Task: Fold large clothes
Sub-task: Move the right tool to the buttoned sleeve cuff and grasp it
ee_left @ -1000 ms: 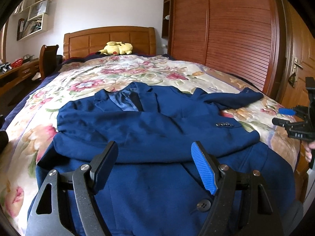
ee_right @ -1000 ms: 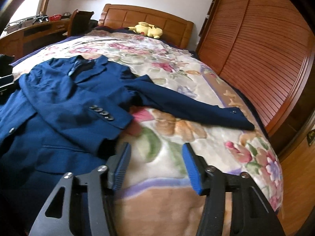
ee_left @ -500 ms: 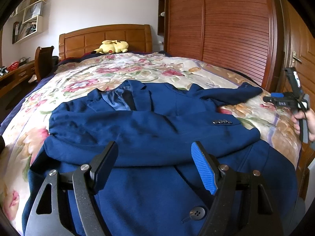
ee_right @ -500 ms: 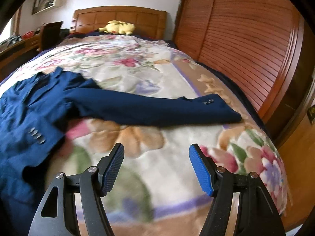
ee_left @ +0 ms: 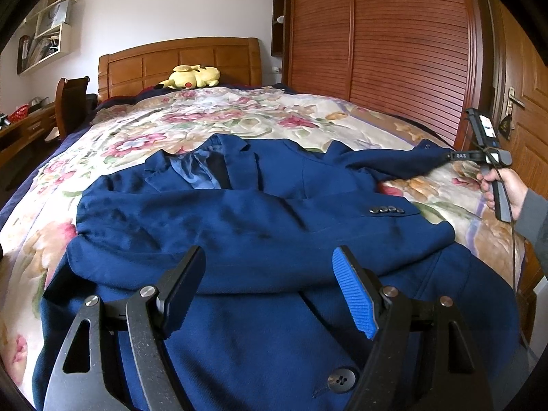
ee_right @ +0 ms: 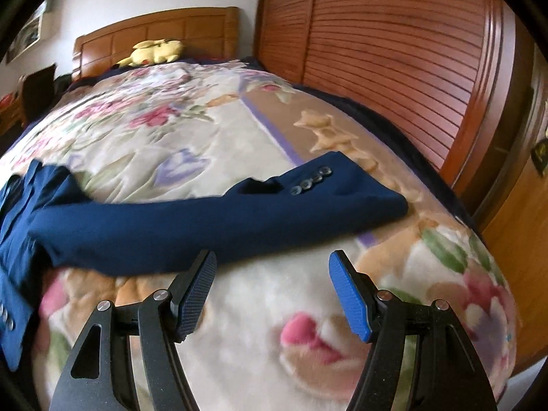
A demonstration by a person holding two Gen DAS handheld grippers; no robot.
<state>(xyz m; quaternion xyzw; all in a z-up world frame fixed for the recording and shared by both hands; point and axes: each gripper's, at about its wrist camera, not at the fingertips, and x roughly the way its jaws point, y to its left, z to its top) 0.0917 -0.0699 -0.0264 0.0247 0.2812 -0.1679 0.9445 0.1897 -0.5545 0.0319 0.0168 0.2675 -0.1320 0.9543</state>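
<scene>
Jacket: navy blue suit jacket, lying face up on the bed, collar toward the headboard, hem toward the camera of the left wrist view.
Lining: shiny blue fabric shows at the open neck.
Folded sleeve: one sleeve lies across the chest, its cuff with four dark buttons toward the jacket's far side.
Outstretched sleeve: the other sleeve runs flat out to the side over the bedspread, cuff buttons up, cuff end near the bed's edge.
Front button: one large dark button near the hem.
Left tool: fingers spread wide, holding nothing, above the jacket's lower half.
Right tool: spread wide and empty, just short of the outstretched sleeve; whether it touches the cloth I cannot tell.
Bed: floral bedspread, wooden headboard, yellow plush toy at the head.
Beside the bed: slatted wooden wardrobe.
</scene>
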